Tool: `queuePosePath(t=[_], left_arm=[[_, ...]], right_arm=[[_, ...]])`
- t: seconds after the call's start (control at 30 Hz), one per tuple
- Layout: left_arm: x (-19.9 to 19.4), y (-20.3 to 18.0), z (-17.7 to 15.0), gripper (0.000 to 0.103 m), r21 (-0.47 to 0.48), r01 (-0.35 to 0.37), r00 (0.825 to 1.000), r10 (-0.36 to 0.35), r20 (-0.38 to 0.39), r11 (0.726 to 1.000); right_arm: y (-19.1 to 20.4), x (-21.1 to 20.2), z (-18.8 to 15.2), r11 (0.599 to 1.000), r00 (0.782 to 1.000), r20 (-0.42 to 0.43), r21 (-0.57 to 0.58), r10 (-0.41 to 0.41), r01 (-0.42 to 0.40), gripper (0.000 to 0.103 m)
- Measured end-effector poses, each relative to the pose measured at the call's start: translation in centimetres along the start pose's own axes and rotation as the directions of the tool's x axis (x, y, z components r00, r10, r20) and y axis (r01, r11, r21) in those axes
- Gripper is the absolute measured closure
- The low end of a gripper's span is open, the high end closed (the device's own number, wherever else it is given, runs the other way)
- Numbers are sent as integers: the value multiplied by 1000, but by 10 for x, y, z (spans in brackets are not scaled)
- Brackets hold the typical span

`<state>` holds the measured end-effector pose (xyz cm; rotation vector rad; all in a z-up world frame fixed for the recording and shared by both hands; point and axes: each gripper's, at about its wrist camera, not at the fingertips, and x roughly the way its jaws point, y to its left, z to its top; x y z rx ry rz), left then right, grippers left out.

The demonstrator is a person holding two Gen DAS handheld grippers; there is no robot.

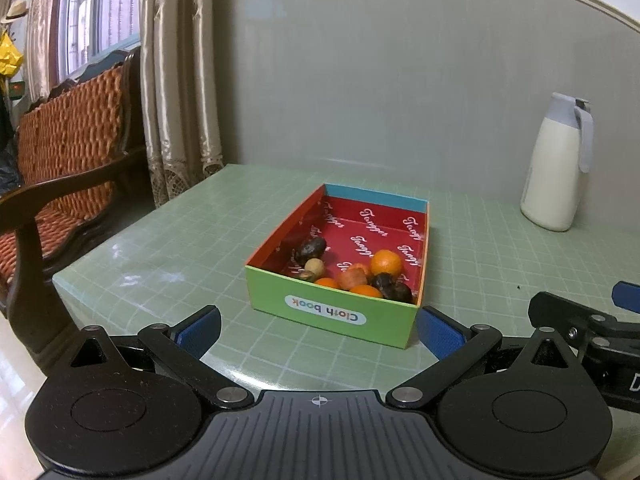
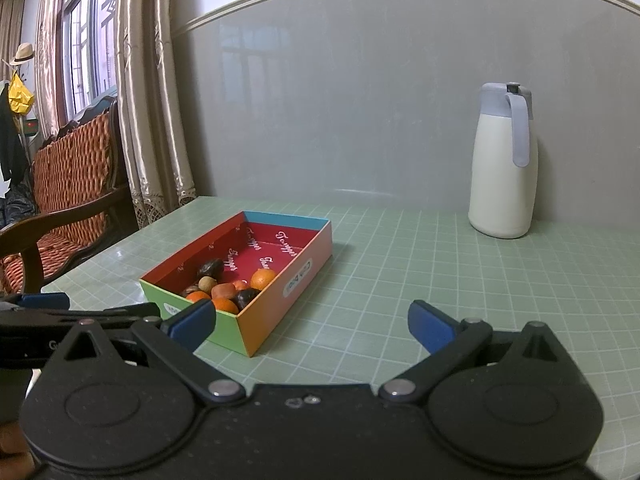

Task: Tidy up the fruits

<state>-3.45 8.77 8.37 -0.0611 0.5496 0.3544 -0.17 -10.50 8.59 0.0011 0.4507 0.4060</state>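
Both the left gripper point(image 1: 318, 330) and right gripper point(image 2: 312, 326) hung wide open and empty at the bottom of frame, the fruits point(image 1: 352, 274) sat piled in the box point(image 1: 332, 314) mid-frame, so I'd guess the job was basically done, nothing left to grab.

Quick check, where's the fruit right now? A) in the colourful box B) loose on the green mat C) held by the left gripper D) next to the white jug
A: the oranges and dark fruits all lie inside the box, bunched at its near end; both grippers are open and hold nothing.
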Motion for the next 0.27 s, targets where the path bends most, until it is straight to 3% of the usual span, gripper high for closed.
queuePosePath(t=[0.27], left_arm=[[-3, -3, -1, 0, 18, 11, 999, -12, 34, 1000]], right_arm=[[-2, 1, 0, 1000, 1000, -1, 6, -2, 2, 0]])
